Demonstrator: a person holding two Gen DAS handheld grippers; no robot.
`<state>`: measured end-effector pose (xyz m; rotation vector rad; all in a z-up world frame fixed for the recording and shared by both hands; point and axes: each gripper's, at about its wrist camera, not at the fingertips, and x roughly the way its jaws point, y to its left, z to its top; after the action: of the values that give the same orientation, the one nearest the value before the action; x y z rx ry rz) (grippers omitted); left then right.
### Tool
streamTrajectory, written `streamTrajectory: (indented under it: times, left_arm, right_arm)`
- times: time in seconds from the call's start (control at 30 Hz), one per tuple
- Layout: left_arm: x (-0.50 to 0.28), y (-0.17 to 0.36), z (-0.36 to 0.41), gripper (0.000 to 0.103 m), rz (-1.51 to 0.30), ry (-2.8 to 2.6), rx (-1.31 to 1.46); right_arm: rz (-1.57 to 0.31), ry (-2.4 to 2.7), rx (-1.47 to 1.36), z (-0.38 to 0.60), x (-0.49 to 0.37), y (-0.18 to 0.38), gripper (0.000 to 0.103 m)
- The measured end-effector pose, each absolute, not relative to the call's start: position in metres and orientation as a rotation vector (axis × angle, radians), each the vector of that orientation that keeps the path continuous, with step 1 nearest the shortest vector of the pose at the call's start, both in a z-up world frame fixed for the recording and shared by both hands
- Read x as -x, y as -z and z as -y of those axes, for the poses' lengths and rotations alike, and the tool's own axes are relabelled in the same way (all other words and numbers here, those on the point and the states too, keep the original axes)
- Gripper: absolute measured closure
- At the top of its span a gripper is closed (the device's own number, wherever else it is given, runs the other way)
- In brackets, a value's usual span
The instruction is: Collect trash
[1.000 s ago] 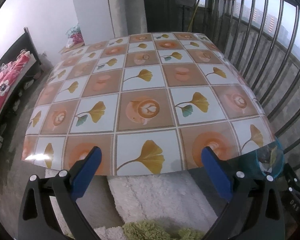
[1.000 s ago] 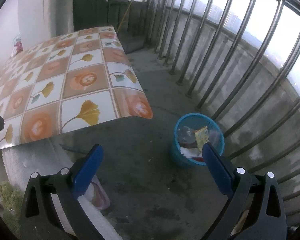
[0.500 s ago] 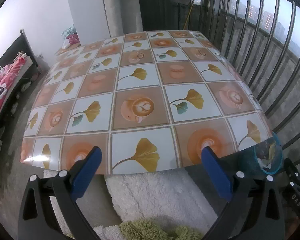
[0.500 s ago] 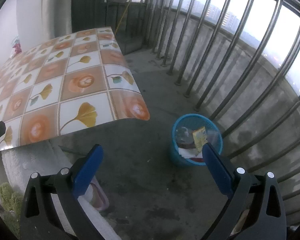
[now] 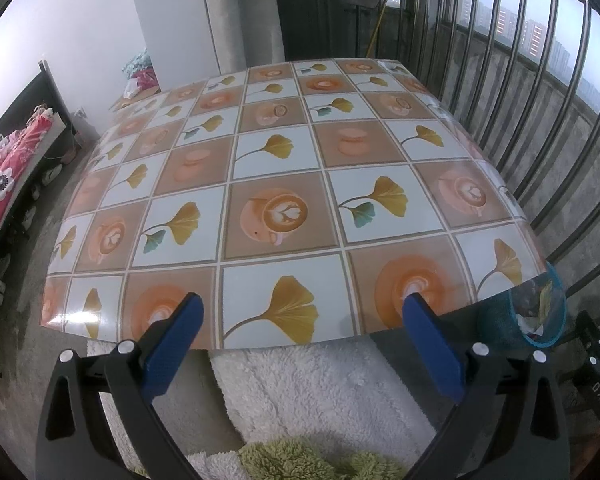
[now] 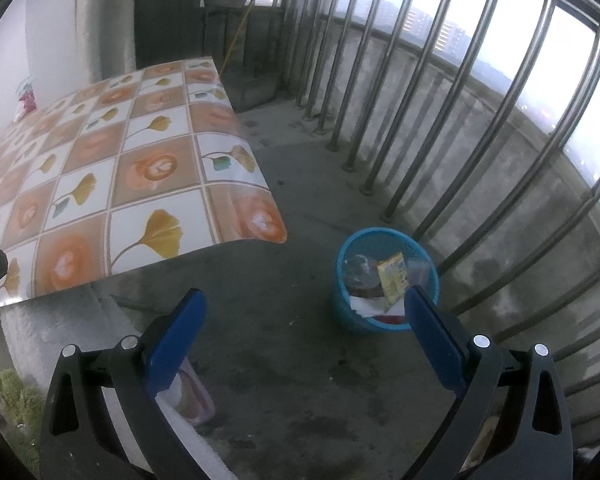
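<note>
A blue mesh waste basket (image 6: pixel 342 304) stands on the concrete floor by the railing, holding a yellow packet (image 6: pixel 394 276), clear plastic and white and red scraps. Through the table's corner the basket (image 5: pixel 556 328) shows in the left wrist view too. My right gripper (image 6: pixel 306 322) hangs open above the floor, left of and nearer than the basket, nothing between its blue pads. My left gripper (image 5: pixel 300 326) is open over the near edge of the table (image 5: pixel 284 184), which wears a tiled ginkgo-and-coffee cloth. No loose trash shows on the tabletop.
A steel railing (image 6: pixel 432 120) over a low concrete wall runs along the right. A white fluffy rug (image 5: pixel 320 392) and a green one (image 5: pixel 300 460) lie below the table edge. A pink-rimmed item (image 6: pixel 196 400) sits on the floor. A bed (image 5: pixel 8 172) stands far left.
Both grippers have drawn back and risen slightly; the table and the basket sit a little farther away in view. Both stay open and empty.
</note>
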<state>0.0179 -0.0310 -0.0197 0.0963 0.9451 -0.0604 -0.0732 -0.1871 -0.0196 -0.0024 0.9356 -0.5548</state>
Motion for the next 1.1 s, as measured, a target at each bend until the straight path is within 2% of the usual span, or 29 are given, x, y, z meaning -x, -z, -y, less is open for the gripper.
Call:
streamTrajectory:
  times: [1.1]
  left_arm:
    - [-0.0192, 0.0194, 0.0306, 0.005, -0.944, 0.061, -0.1]
  right_arm:
    - [-0.931, 0.554, 0.003, 0.1899, 0.0725, 0.0182, 0.008]
